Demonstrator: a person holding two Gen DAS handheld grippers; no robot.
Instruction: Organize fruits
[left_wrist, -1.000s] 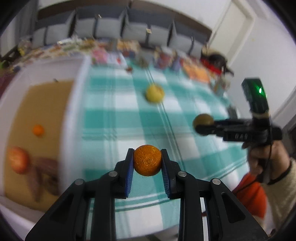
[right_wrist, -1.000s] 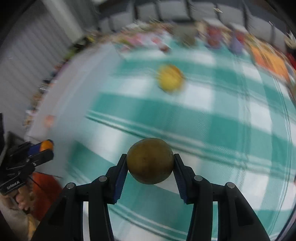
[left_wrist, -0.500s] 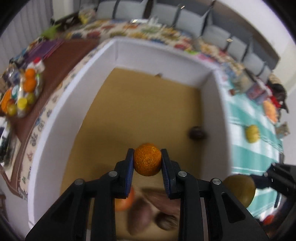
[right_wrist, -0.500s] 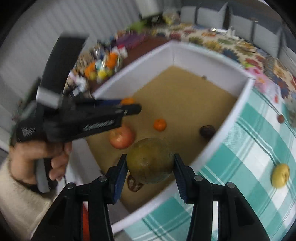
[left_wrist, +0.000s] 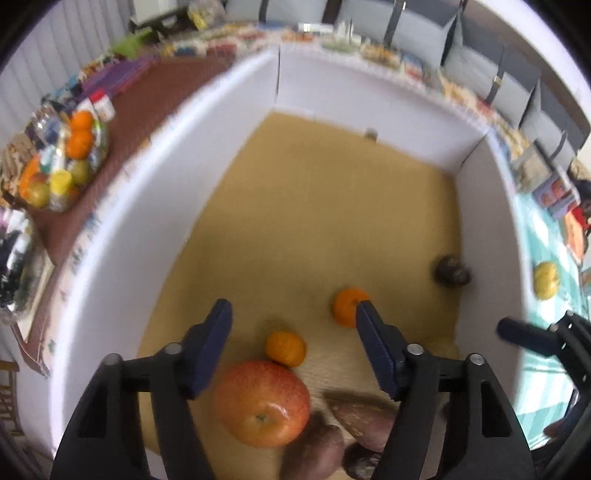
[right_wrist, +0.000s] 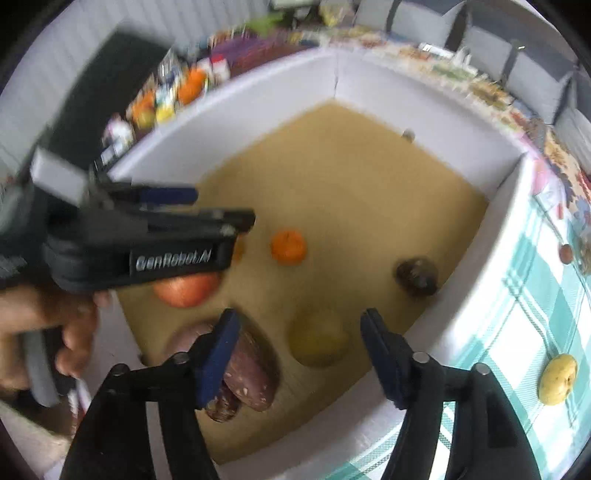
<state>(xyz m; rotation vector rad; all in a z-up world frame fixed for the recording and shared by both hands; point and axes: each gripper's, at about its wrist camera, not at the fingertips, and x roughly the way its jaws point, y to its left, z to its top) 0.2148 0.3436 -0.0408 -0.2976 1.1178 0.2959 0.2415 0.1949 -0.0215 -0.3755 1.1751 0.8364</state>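
White box (left_wrist: 221, 155) below; both hand-held grippers (left_wrist: 293, 345) (right_wrist: 299, 356) gape empty.

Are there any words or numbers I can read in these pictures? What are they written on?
"GenRobot.AI": white letters on the black body of the left hand-held gripper, seen from the right wrist camera.
The jars and packets beyond the white box carry labels, all too blurred to read.
Nothing else readable.

Inside the white-walled box (left_wrist: 155, 221), two small oranges (left_wrist: 286, 348) lie beyond a red apple (left_wrist: 261, 403), brown tubers (right_wrist: 251, 373) nearest. A yellow-green fruit (right_wrist: 317, 341) sits at the near right, a dark fruit (right_wrist: 417, 276) by the right wall; a yellow fruit (right_wrist: 557, 378) lies outside on the checked cloth (right_wrist: 524, 302).
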